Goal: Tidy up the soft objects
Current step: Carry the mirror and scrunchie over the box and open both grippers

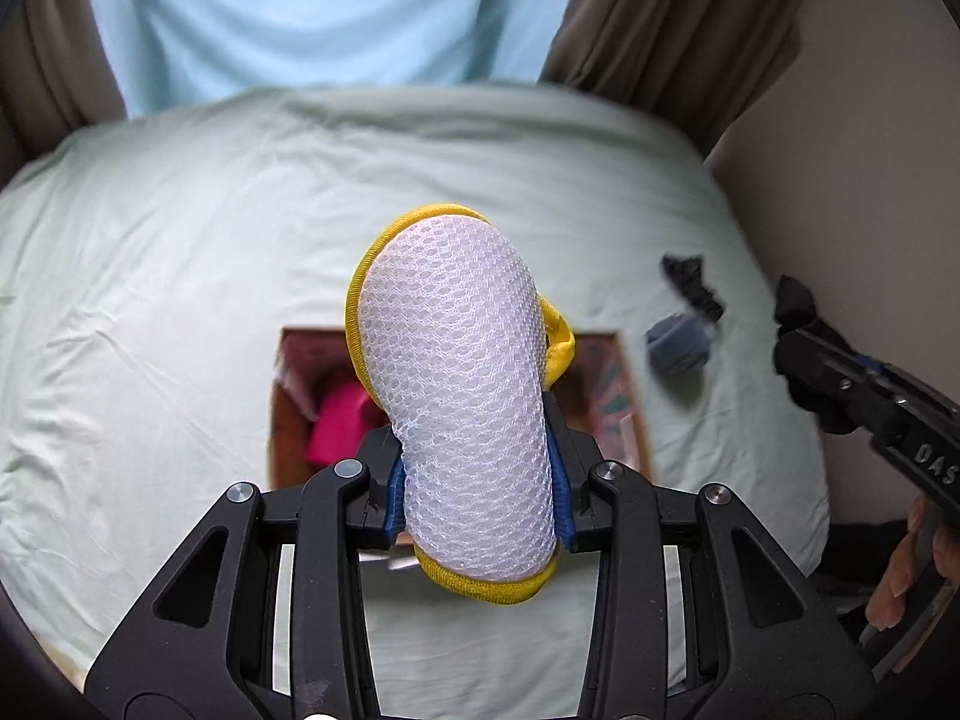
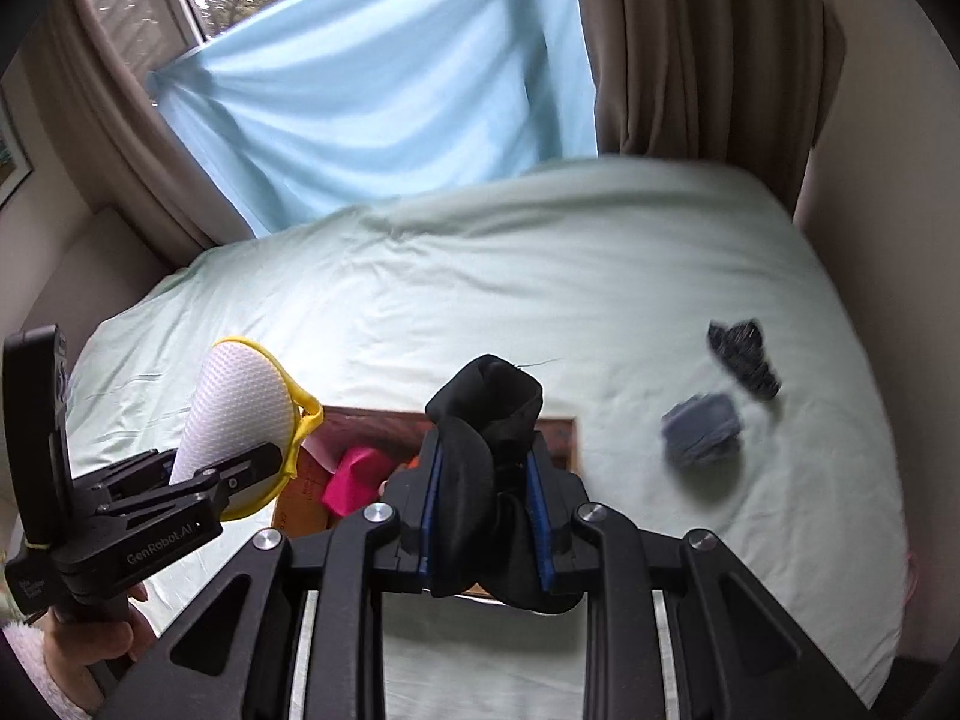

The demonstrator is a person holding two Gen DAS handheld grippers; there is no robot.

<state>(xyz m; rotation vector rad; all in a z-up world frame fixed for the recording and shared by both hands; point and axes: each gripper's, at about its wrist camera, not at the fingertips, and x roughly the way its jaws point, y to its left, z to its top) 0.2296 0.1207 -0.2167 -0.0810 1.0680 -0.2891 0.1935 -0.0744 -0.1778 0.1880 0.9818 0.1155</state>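
Note:
My left gripper [image 1: 477, 480] is shut on a white mesh pad with yellow trim [image 1: 456, 396] and holds it above an open cardboard box [image 1: 630, 396] on the bed. The pad also shows in the right wrist view [image 2: 240, 408]. My right gripper [image 2: 486, 498] is shut on a black sock [image 2: 486, 420], also over the box [image 2: 558, 438]. A pink soft item [image 2: 357, 477] lies inside the box. A grey-blue rolled sock [image 2: 702, 429] and a dark patterned sock [image 2: 744, 357] lie on the sheet to the right.
The pale green bed sheet [image 2: 540, 276] fills the middle. A light blue cloth [image 2: 372, 90] and brown curtains [image 2: 690, 42] hang behind the bed. A wall [image 1: 852, 150] runs along the bed's right side.

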